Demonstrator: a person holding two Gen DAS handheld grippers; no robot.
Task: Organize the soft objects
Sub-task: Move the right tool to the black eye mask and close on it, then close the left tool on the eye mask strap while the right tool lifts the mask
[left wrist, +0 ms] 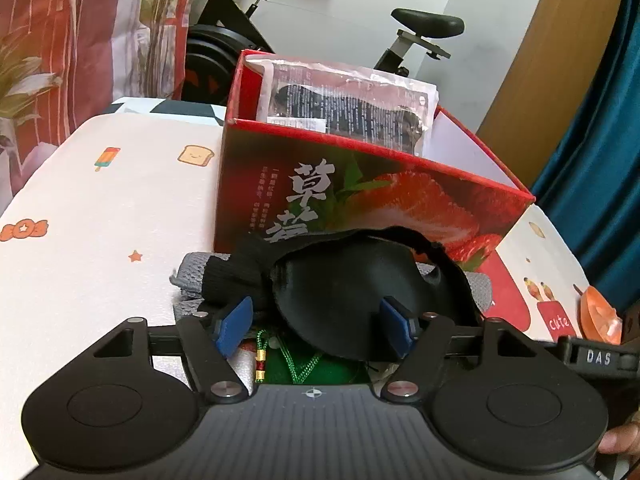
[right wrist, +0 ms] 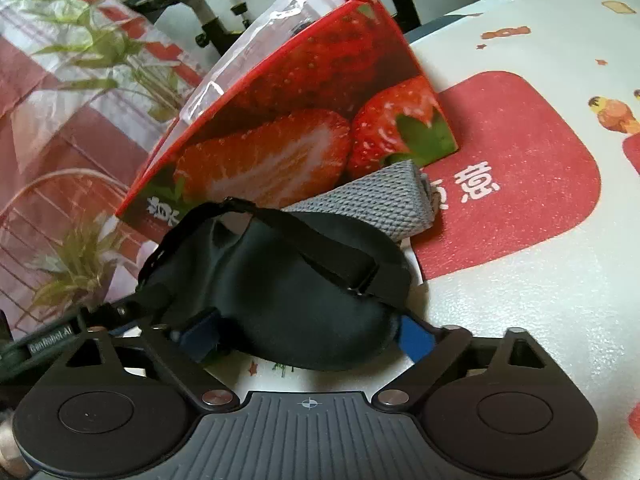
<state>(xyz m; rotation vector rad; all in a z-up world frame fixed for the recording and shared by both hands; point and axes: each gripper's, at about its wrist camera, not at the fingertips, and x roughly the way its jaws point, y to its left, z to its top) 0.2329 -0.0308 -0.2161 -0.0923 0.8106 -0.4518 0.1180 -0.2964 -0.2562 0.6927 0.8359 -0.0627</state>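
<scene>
A: Where is the black eye mask (left wrist: 340, 292)?

B: On the tabletop (left wrist: 100, 216), just in front of the red strawberry box (left wrist: 360, 196), lying partly over a grey knitted cloth (right wrist: 384, 204). Its strap (right wrist: 316, 248) runs across the top.

A: And the left tongs (left wrist: 320, 326)?

B: Parted, with the mask between the blue pads (left wrist: 236, 328). The right-hand pad sits against the mask's edge, but the left-hand one shows a gap, so I see no grip.

A: The right tongs (right wrist: 308, 338)?

B: Also astride the mask from the other side (its blue pads are half hidden under the fabric). Whether they press on it I cannot tell.

A: Anything else nearby?

B: A green item with a beaded cord (left wrist: 316, 372) lies under the left tongs, a clear packet with something dark inside (left wrist: 344, 108) stands in the box, and an exercise bike (left wrist: 400, 32) stands behind.
</scene>
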